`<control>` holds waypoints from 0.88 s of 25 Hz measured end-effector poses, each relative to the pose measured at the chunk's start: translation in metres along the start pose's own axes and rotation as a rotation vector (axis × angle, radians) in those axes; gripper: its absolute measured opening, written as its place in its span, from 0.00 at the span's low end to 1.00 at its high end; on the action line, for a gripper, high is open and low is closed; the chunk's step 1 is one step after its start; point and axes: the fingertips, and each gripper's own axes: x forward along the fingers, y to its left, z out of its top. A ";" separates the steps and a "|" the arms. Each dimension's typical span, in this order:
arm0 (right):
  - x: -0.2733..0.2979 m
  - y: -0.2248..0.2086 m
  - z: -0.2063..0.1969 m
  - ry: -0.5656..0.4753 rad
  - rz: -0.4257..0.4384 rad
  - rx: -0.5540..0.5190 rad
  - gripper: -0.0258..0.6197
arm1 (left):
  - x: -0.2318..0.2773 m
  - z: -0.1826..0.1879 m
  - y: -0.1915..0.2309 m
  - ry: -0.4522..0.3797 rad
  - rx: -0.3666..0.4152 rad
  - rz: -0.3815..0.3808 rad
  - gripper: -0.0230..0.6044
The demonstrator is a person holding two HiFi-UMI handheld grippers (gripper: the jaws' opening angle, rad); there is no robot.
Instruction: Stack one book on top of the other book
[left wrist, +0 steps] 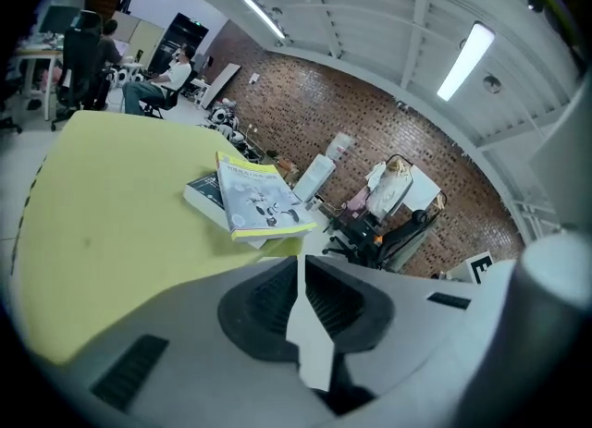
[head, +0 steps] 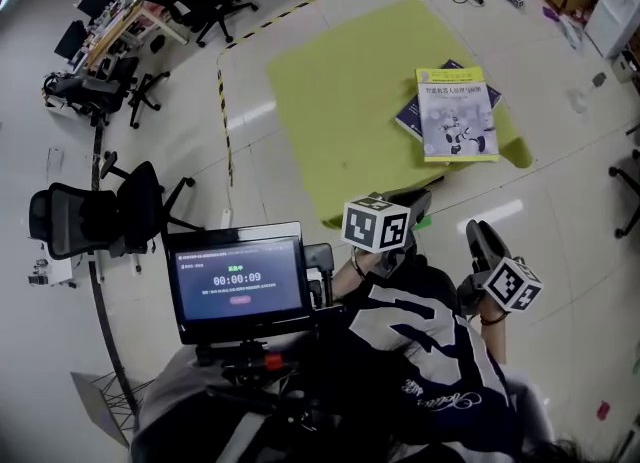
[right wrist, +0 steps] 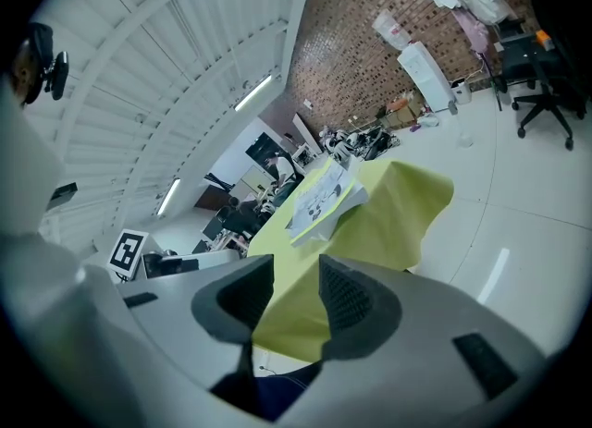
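Note:
Two books lie stacked at the right edge of the yellow-green table [head: 340,101]. A light book with a robot on its cover [head: 457,116] rests on a dark blue book [head: 412,111], turned a little askew. The left gripper view shows the top book [left wrist: 259,200] over the dark one [left wrist: 203,193]. Both grippers hang back by the person's body, off the table's near edge. My left gripper [head: 418,201] [left wrist: 302,264] is closed down to a thin slit with nothing in it. My right gripper [head: 482,236] [right wrist: 296,274] stands open and empty, and the book stack [right wrist: 324,197] is far ahead of it.
A screen with a timer [head: 238,278] sits at the person's chest. Office chairs [head: 95,216] stand on the floor at the left, past a strip of yellow-black tape [head: 224,121]. Cables and boxes lie beyond the table's far side. People sit at desks [left wrist: 171,75] behind.

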 end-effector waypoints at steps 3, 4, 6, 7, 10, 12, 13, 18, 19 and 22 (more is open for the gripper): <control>-0.004 0.007 -0.009 0.001 0.013 0.003 0.25 | -0.009 -0.006 0.000 0.001 0.016 0.020 0.04; -0.005 0.010 -0.012 0.001 0.015 0.005 0.24 | -0.012 -0.008 0.001 0.004 0.017 0.021 0.04; -0.006 0.014 -0.017 -0.003 0.016 0.007 0.21 | -0.016 -0.012 0.001 0.011 0.013 0.017 0.04; -0.006 0.016 -0.020 -0.005 0.017 0.009 0.20 | -0.018 -0.013 0.001 0.016 0.010 0.012 0.04; -0.002 0.023 -0.026 -0.003 0.017 0.009 0.17 | -0.024 -0.017 0.001 0.030 0.013 -0.004 0.04; 0.003 0.026 -0.027 -0.001 0.017 0.003 0.15 | -0.025 -0.017 0.001 0.032 0.028 -0.016 0.04; 0.007 0.029 -0.028 -0.001 0.017 -0.001 0.13 | -0.027 -0.015 0.003 0.032 0.036 -0.022 0.04; 0.027 0.067 -0.052 -0.002 0.014 -0.014 0.08 | -0.065 -0.015 0.025 0.022 0.045 -0.044 0.04; 0.032 0.075 -0.060 0.001 0.013 -0.016 0.06 | -0.074 -0.016 0.032 0.020 0.046 -0.045 0.04; 0.046 0.100 -0.081 0.016 0.020 -0.021 0.04 | -0.099 -0.021 0.053 0.016 0.050 -0.041 0.04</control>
